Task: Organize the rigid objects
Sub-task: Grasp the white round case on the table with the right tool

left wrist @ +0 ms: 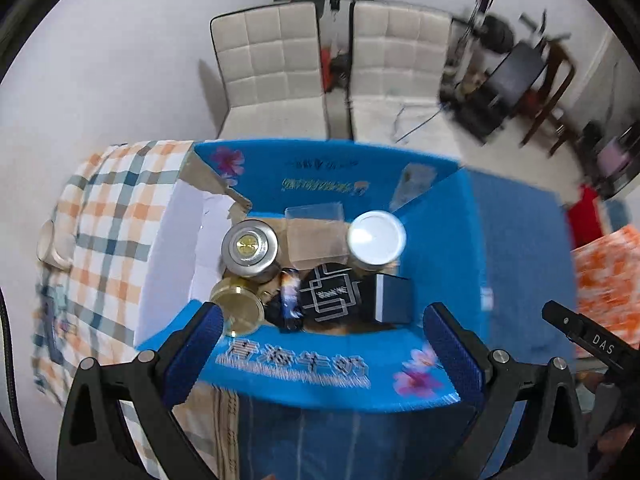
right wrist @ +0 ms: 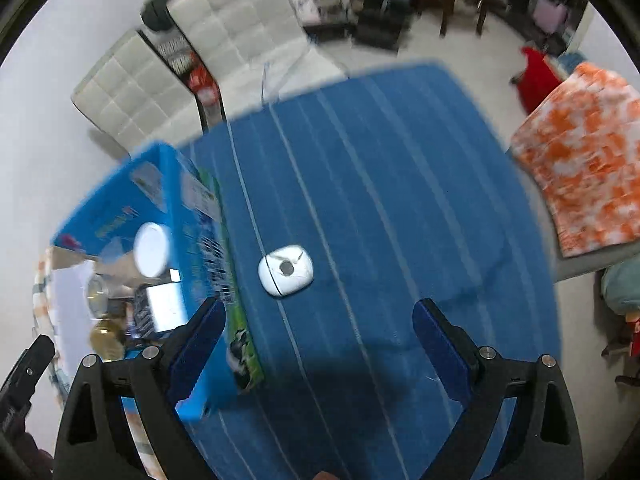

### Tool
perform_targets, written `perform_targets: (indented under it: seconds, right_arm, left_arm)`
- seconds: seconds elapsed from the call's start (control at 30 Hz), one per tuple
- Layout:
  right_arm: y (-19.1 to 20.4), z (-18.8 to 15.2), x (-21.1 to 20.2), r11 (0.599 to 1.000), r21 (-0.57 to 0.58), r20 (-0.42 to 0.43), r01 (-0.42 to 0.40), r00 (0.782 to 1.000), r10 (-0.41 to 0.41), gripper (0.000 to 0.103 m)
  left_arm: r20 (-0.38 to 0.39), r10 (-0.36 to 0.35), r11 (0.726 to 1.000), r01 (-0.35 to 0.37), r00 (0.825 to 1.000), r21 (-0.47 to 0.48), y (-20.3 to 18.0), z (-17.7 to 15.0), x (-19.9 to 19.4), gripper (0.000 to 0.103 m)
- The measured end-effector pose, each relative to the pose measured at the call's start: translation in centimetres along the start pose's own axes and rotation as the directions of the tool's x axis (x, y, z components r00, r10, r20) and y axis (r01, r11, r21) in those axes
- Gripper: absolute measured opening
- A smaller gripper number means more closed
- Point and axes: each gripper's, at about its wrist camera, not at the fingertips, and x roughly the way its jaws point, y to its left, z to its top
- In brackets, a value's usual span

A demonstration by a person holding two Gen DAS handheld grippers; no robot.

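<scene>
The blue box (left wrist: 320, 184) is sitting on a blue striped cloth (right wrist: 380, 184), flaps open, already pretty packed. Inside: a silver tin (left wrist: 250, 246) at the left, a gold lid (left wrist: 237, 310) right in front of it on the near side, a white-lidded jar (left wrist: 376, 237) at the right, and a black box with white line art (left wrist: 330, 294) in the middle, with a dark blue box (left wrist: 394, 298) touching it on the right. There's a small blue-and-white packet (left wrist: 289, 294) wedged between the gold lid and the black box, too blurry to read. A clear plastic piece (left wrist: 316, 232) sits toward the far wall.

Out on the cloth, just right of the box, is a white earbud case (right wrist: 285, 270), lying by itself with nothing around it.

Left of the box there's a plaid cloth (left wrist: 108, 216), and an orange-and-white cloth (right wrist: 584, 152) lies off to the far right. Two white chairs (left wrist: 276, 64) stand behind the table.

The left gripper (left wrist: 320, 344) hovers over the box's near wall, jaws wide, holding nothing. The right gripper (right wrist: 320, 340) is above the cloth near-side of the case, also spread wide and empty, its left finger (right wrist: 200, 336) overlapping the box's side in view.
</scene>
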Motion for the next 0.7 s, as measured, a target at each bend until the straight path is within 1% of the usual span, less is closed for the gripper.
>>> perform_targets:
  seconds: [0.03, 0.1, 0.17, 0.2, 0.23, 0.27, 0.3, 0.33, 0.4, 0.57, 0.63, 0.67, 0.7]
  right_arm:
    - [0.3, 0.5, 2.0, 1.0, 0.001, -0.022, -0.02, 1.0, 0.02, 0.097]
    - [0.8, 0.9, 5.4, 1.0, -0.007, -0.055, -0.003, 0.998, 0.003, 0.097]
    - [1.0, 1.3, 7.9, 1.0, -0.004, -0.079, -0.002, 0.997, 0.002, 0.097]
    - [1.0, 1.5, 9.0, 1.0, 0.006, -0.092, -0.018, 0.996, 0.019, 0.096]
    - [0.7, 1.7, 9.5, 0.998, 0.035, -0.088, -0.056, 0.994, 0.059, 0.096]
    - [0.5, 2.0, 10.0, 0.995, 0.058, -0.093, -0.078, 0.992, 0.083, 0.096]
    - [0.4, 2.2, 10.1, 0.994, 0.065, -0.09, -0.083, 0.992, 0.088, 0.096]
    - [0.3, 2.4, 10.0, 0.995, 0.071, -0.076, -0.072, 0.994, 0.078, 0.096]
    - [0.1, 2.7, 9.7, 0.998, 0.054, -0.054, -0.024, 0.998, 0.027, 0.096]
    - [0.2, 2.7, 11.8, 1.0, -0.02, -0.124, -0.01, 0.992, 0.008, 0.091]
    - [0.7, 2.4, 12.6, 0.999, -0.045, -0.141, 0.001, 0.99, -0.007, 0.086]
    - [0.9, 2.4, 12.8, 0.999, -0.047, -0.14, -0.014, 0.99, 0.008, 0.082]
    - [0.8, 2.4, 12.9, 0.999, -0.041, -0.131, -0.019, 0.991, 0.013, 0.082]
  left_arm:
    - [-0.009, 0.016, 1.0, -0.016, 1.0, 0.016, -0.4, 0.2, 1.0, 0.103]
    - [-0.034, 0.054, 0.998, -0.053, 0.998, 0.043, -1.3, 0.6, 3.3, 0.103]
    - [-0.06, 0.061, 0.997, -0.058, 0.996, 0.058, -1.8, 0.8, 5.1, 0.103]
    - [-0.068, 0.063, 0.996, -0.059, 0.996, 0.06, -1.9, 0.9, 5.7, 0.103]
    - [-0.078, 0.061, 0.996, -0.056, 0.995, 0.063, -1.9, 1.0, 6.2, 0.103]
    - [-0.093, 0.049, 0.997, -0.043, 0.995, 0.063, -2.0, 1.2, 6.7, 0.103]
    - [-0.105, 0.039, 0.998, -0.033, 0.994, 0.06, -2.0, 1.2, 7.1, 0.103]
    - [-0.119, 0.03, 0.998, -0.024, 0.992, 0.054, -2.0, 1.3, 7.4, 0.103]
    - [-0.142, 0.016, 0.999, -0.009, 0.99, 0.05, -2.0, 1.3, 8.0, 0.103]
    - [-0.167, -0.008, 0.999, 0.017, 0.986, 0.049, -2.2, 1.3, 8.6, 0.103]
    - [-0.172, -0.005, 0.998, 0.016, 0.985, 0.063, -2.5, 1.3, 8.8, 0.103]
    - [-0.173, -0.003, 0.997, 0.016, 0.985, 0.073, -2.6, 1.2, 8.8, 0.103]
    - [-0.175, 0.0, 0.997, 0.014, 0.985, 0.08, -2.7, 1.2, 8.9, 0.103]
